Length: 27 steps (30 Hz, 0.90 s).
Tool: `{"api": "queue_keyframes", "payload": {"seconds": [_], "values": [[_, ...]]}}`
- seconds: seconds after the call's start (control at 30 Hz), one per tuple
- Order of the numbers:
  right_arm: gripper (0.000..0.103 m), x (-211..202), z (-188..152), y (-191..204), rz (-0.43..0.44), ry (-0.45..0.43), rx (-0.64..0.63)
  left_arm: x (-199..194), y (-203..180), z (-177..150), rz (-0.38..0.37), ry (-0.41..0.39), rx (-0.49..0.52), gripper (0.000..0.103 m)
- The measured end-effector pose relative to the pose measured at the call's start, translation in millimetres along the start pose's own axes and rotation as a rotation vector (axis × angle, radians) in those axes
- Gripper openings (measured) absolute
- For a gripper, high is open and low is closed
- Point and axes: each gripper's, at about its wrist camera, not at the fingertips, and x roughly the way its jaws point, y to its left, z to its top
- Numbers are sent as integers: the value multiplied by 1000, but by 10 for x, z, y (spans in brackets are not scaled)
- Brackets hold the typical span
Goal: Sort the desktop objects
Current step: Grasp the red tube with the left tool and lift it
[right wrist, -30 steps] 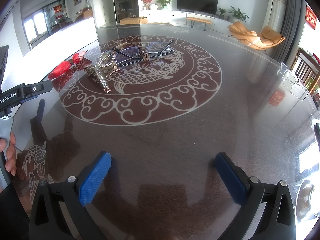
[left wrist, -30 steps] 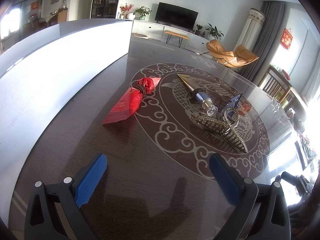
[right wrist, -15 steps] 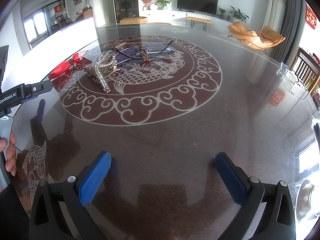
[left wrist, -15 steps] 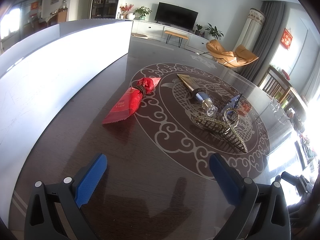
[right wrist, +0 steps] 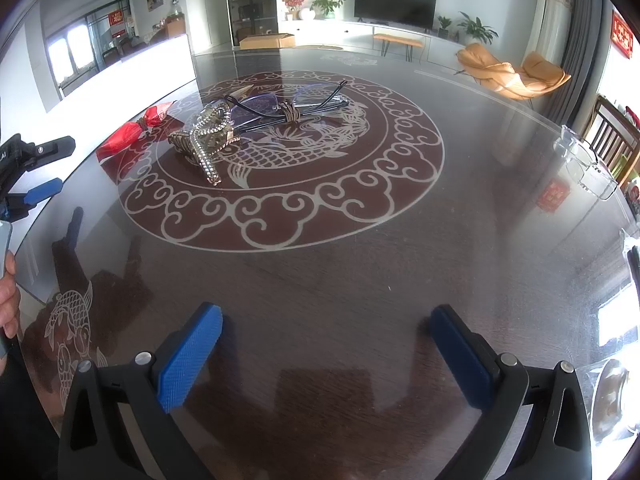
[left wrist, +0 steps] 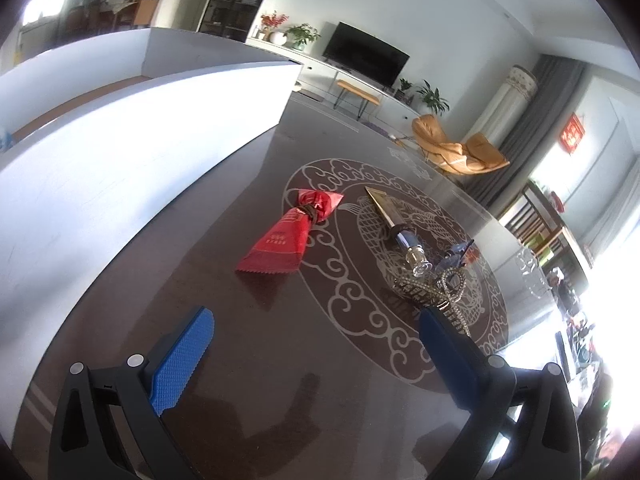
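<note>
So the stuff to sort is all bunched up on the round cloud-and-fish pattern (right wrist: 280, 184) in the middle of the dark glossy surface (right wrist: 360, 280). Closest to the grippers is a rhinestone hair claw clip (right wrist: 204, 140), sitting on the near-left part of the pattern. Just behind it, touching or nearly so, is a pair of glasses (right wrist: 280, 108) with thin dark arms and a brownish hair tie (right wrist: 290, 112) lying around the middle of them. From the left wrist camera you also get a gold-and-blue tube (left wrist: 394, 220) with a clear cap, lying flat with its cap end pointing at the clip (left wrist: 428, 292). Off to the left side, on the edge of the pattern, there's a red packet (left wrist: 288, 236) with a dark band cinched near its top end, a bit apart from the rest.

The left gripper (left wrist: 316, 336) hangs low over the surface in front of the packet, jaws spread wide with nothing in them; its right blue pad overlaps the clip in view, but I can't tell if they touch. The right gripper (right wrist: 326, 340) sits further back over bare surface, well apart from the pile, jaws also released and empty.

A white box wall (left wrist: 140, 152) runs along the left side. A hand (right wrist: 8, 300) shows at the left edge of the right camera.
</note>
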Motion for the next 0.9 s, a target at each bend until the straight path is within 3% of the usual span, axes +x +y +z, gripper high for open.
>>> {"api": "queue_keyframes", "payload": {"seconds": [0.13, 0.27, 0.37, 0.47, 0.5, 0.83, 0.87, 0.9], "values": [[103, -1, -1, -3, 0, 0, 0, 326, -144, 260, 88, 72, 144, 103], [103, 0, 1, 3, 0, 0, 0, 712, -69, 477, 117, 169, 174, 103], [103, 1, 2, 6, 0, 0, 0, 896, -138, 585, 153, 204, 232, 103], [103, -1, 3, 6, 0, 0, 0, 1066, -275, 615, 235, 238, 325, 103], [103, -2, 0, 0, 0, 0, 0, 1088, -301, 614, 228, 236, 341, 103], [103, -3, -1, -4, 0, 0, 0, 1140, -323, 657, 251, 256, 323, 103], [103, 0, 2, 6, 0, 0, 0, 1146, -346, 697, 245, 244, 328, 96], [103, 0, 3, 7, 0, 0, 0, 1109, -370, 690, 235, 220, 341, 71]]}}
